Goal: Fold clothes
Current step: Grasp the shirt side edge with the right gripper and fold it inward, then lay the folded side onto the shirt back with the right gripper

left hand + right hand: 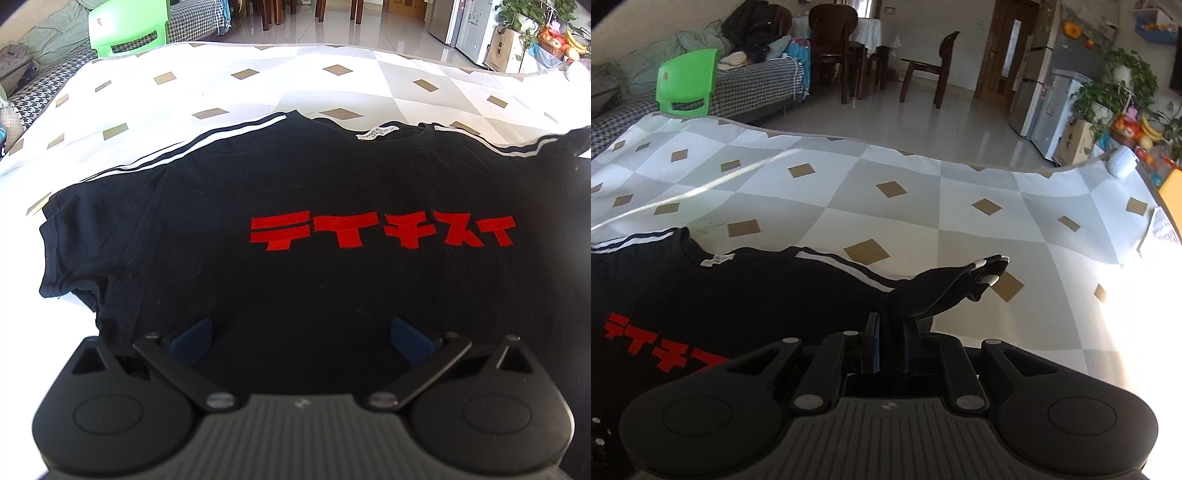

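sleeve (pixel 945 291) in r hand-held gripper (pixel 890 332)

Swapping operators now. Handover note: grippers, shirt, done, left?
Left gripper: open, over the lower front of the black T-shirt, holding nothing.
Right gripper: shut on the shirt's right sleeve, which is lifted off the checkered table cover.
Shirt lies face up, red print showing, collar away from you, left sleeve flat.
Done: spread out, sleeve gripped.
Left: every fold, likely starting by bringing this sleeve inward.
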A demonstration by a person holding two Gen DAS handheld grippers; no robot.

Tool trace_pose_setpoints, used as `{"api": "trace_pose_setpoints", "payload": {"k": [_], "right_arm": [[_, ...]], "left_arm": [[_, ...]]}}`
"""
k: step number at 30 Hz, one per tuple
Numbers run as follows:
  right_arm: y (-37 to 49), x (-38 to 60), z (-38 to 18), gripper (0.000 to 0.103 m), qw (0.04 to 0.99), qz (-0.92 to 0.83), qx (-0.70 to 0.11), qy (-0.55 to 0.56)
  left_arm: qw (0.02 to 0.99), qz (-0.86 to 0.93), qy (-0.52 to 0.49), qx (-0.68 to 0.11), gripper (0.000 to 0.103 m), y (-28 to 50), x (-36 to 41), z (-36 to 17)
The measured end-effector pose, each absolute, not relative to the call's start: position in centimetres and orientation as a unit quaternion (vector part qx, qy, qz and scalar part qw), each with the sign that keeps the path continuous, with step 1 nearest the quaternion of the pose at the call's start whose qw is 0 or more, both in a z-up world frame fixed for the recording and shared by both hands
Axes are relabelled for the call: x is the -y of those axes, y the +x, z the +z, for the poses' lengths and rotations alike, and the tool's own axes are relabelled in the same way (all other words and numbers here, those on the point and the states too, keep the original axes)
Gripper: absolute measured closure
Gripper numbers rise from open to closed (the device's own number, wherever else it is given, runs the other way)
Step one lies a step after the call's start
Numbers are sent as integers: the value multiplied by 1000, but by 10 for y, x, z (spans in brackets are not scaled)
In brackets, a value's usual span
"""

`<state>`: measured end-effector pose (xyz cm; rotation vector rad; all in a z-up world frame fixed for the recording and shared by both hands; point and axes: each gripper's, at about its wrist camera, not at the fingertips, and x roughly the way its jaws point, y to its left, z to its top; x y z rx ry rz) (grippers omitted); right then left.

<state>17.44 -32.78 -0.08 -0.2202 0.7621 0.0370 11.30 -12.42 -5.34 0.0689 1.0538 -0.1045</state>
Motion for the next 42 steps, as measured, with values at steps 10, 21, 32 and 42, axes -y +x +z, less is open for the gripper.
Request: {"api": "trace_pose_setpoints", "payload": {"k": [10, 21, 32, 42], "right_arm": [[165, 306, -9, 70, 899, 142, -406, -86], [174, 346, -5, 63, 890, 97, -441, 65], [172, 339, -25, 55, 854, 93, -507, 66], [160, 305, -27, 42, 851, 94, -515, -45]], "left_arm": [[862, -52, 33, -503, 0, 113, 123, -53], [860, -59, 36, -505, 0, 111, 122, -53], [856, -67, 38, -512, 0, 110, 120, -52], [864, -24, -14, -503, 0, 124, 77, -40]]}}
